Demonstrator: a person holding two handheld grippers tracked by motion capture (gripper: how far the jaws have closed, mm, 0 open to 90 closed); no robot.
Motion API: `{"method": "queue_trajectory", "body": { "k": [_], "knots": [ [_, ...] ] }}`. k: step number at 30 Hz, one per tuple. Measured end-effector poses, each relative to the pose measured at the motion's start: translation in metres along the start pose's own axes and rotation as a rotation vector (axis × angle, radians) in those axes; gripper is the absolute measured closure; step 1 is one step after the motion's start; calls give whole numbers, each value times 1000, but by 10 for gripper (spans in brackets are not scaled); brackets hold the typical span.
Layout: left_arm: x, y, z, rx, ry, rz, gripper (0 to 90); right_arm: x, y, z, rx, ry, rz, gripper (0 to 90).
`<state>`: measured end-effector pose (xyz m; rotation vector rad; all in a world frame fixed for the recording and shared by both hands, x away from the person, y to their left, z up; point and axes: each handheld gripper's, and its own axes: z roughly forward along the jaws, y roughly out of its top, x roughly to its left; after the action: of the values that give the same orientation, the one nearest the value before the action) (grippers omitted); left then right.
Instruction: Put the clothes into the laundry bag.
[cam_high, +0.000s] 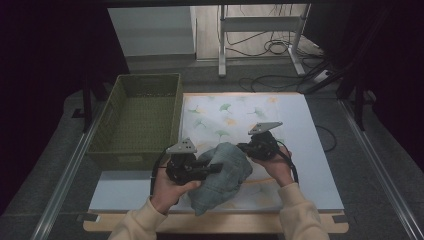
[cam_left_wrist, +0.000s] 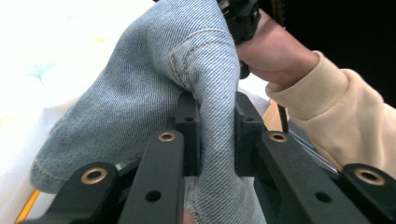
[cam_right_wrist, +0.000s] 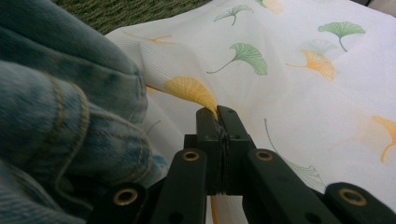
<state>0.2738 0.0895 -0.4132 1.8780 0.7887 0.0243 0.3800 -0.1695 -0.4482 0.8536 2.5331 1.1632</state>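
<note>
A crumpled blue denim garment (cam_high: 225, 177) lies at the near middle of a white cloth (cam_high: 235, 112) printed with green and orange leaves. My left gripper (cam_high: 217, 167) reaches into it from the left. In the left gripper view, my left gripper (cam_left_wrist: 217, 112) is shut on a seamed fold of the denim (cam_left_wrist: 154, 70). My right gripper (cam_high: 243, 148) sits at the garment's far right edge. In the right gripper view, my right gripper (cam_right_wrist: 218, 114) is shut on a raised fold of the printed cloth (cam_right_wrist: 289, 93), with the denim (cam_right_wrist: 56, 102) bunched just to its left.
A green woven basket (cam_high: 107, 120) stands with nothing in it at the left, touching the cloth's edge. The table's wooden front edge (cam_high: 215, 222) runs below the hands. A metal stand (cam_high: 222, 45) and cables lie on the floor beyond the table.
</note>
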Motion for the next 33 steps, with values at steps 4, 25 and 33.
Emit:
{"method": "queue_trajectory", "body": {
  "k": [4, 25, 33],
  "knots": [
    [7, -4, 4, 13, 24, -15, 769, 0, 0, 0, 0, 2, 0, 881],
    [15, -17, 37, 95, 45, -26, 767, 3, 1, 0, -5, 12, -1, 882],
    [16, -20, 48, 112, 57, -22, 765, 3, 1, -1, -12, 14, 2, 882]
  ]
}}
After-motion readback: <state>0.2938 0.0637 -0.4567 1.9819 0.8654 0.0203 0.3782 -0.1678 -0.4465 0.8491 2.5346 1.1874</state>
